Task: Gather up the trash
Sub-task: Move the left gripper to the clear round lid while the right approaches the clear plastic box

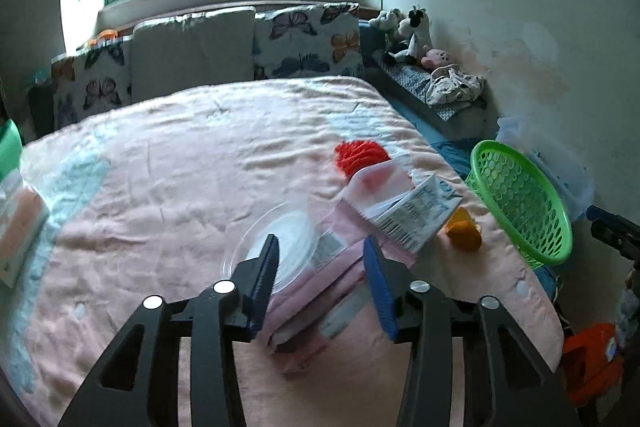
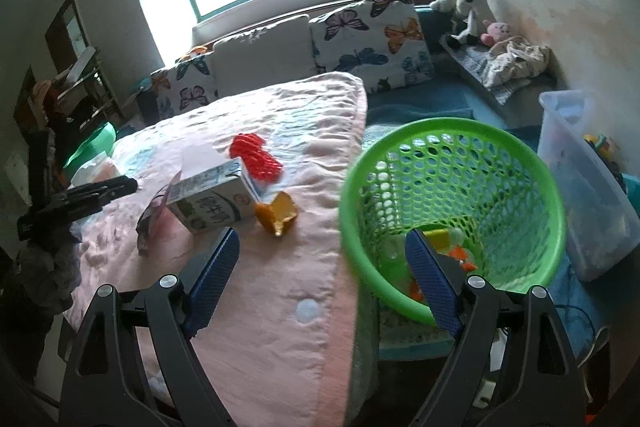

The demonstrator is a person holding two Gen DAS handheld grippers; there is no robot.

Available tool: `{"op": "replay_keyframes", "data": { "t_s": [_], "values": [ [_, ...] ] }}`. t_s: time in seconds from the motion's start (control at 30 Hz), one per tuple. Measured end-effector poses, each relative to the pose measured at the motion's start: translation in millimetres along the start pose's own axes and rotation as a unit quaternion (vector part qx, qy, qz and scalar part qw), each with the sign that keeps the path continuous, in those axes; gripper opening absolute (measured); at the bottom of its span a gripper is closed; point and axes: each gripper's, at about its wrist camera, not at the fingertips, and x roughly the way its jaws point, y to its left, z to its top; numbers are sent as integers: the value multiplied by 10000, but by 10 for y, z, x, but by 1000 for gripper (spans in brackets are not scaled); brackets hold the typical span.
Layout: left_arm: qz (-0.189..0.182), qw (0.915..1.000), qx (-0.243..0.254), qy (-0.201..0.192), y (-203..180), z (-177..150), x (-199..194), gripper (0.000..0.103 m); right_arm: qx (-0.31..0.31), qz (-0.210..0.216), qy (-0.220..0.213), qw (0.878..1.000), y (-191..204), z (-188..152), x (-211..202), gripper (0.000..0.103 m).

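On the pink bedspread (image 1: 180, 167) lie a milk carton (image 1: 416, 215), a red foam net (image 1: 360, 153), an orange scrap (image 1: 464, 227), a clear plastic lid (image 1: 280, 247) and pink wrappers (image 1: 320, 291). My left gripper (image 1: 322, 247) is open, its fingers on either side of the lid's edge and the wrappers. A green mesh basket (image 2: 452, 203) stands at the bed's right edge with some trash inside. My right gripper (image 2: 322, 247) is open and empty above the bed's corner. The carton (image 2: 212, 203), net (image 2: 256, 157) and orange scrap (image 2: 278, 213) lie ahead of it.
Butterfly cushions (image 1: 308, 43) line the far side under the window. Plush toys (image 1: 408, 35) and cloth sit on a ledge at the right wall. A clear storage bin (image 2: 588, 179) stands right of the basket. A tissue pack (image 1: 16, 223) lies at the bed's left edge.
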Motion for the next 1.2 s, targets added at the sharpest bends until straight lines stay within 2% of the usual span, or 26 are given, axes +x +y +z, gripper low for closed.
{"op": "replay_keyframes", "data": {
  "t_s": [0.4,0.97,1.13,1.2],
  "values": [
    [-273,9995,12,135,128,-72,127,25,-467,289,156,9984,540,195,303,84],
    [-529,9967,553,253,173,-11,261,24,-732,646,408,9944,1082,414,729,84],
    [-592,9960,610,290,206,-1,310,9,-779,682,452,9936,1199,516,867,84],
    [-610,9964,534,260,234,2,305,7,-800,674,451,9935,1229,554,909,84]
  ]
}}
